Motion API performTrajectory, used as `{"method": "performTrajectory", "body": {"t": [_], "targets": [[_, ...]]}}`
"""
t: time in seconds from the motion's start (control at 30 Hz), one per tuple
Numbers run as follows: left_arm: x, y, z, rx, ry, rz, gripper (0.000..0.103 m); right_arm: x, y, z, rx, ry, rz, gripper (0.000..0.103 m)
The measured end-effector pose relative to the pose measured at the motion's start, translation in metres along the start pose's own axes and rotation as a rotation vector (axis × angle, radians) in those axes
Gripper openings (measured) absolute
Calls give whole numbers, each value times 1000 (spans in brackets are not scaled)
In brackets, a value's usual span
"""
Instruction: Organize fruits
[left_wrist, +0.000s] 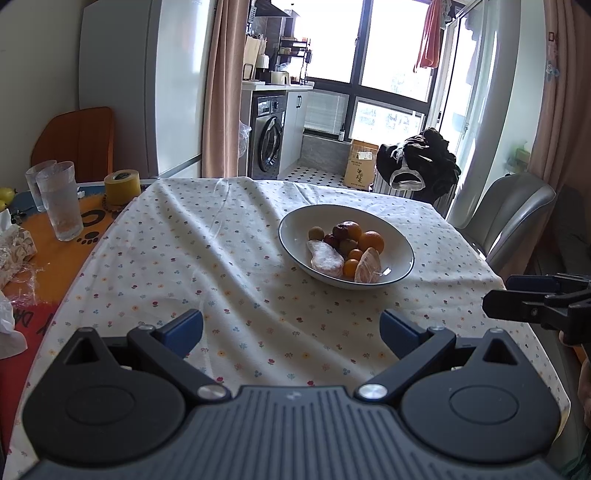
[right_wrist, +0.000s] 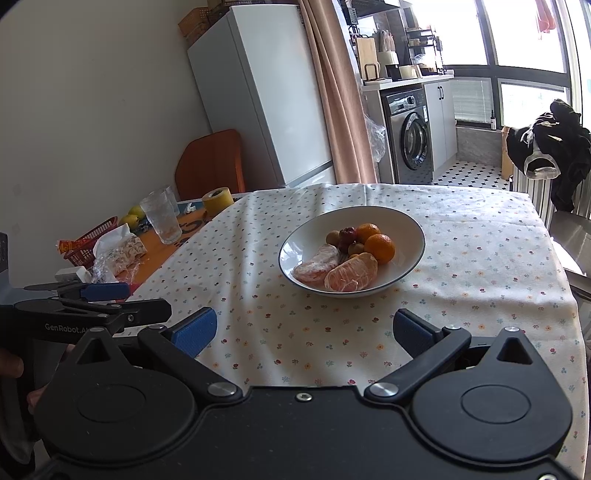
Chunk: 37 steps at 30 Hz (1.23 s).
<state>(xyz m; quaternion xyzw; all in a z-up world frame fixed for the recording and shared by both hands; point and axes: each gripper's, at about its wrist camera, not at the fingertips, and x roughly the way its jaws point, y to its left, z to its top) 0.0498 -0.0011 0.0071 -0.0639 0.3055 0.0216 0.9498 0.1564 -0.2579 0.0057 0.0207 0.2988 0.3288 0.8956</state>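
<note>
A white bowl with a dark rim stands on the flowered tablecloth. It holds oranges, two wrapped peeled citrus pieces, small dark and greenish fruits and small kumquats. My left gripper hovers open over the cloth, short of the bowl, with nothing between its fingers. My right gripper is open too, empty, near the table's front edge. Each gripper shows at the side of the other's view.
Two glasses, a yellow tape roll, wrapped snacks, a red basket and yellow-green fruits crowd the orange mat on the left. A grey chair stands at the right, a fridge behind.
</note>
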Motion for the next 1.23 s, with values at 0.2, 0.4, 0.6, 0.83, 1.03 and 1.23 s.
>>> {"method": "performTrajectory", "body": {"t": [0.2, 0.4, 0.6, 0.83, 1.03, 1.23], "targets": [[0, -1, 0, 0, -1, 3, 101, 0, -1, 0, -1, 1, 1, 103], [0, -1, 0, 5, 0, 1, 101, 1, -2, -1, 3, 0, -1, 103], [3, -1, -1, 5, 4, 2, 101, 3, -2, -2, 4, 5, -2, 103], [3, -1, -2, 3, 6, 3, 101, 5, -3, -2, 6, 4, -4, 103], [3, -4, -3, 15, -5, 4, 101, 6, -4, -3, 7, 8, -4, 103], [2, -9, -4, 32, -18, 4, 101, 9, -6, -4, 16, 16, -8, 103]]}}
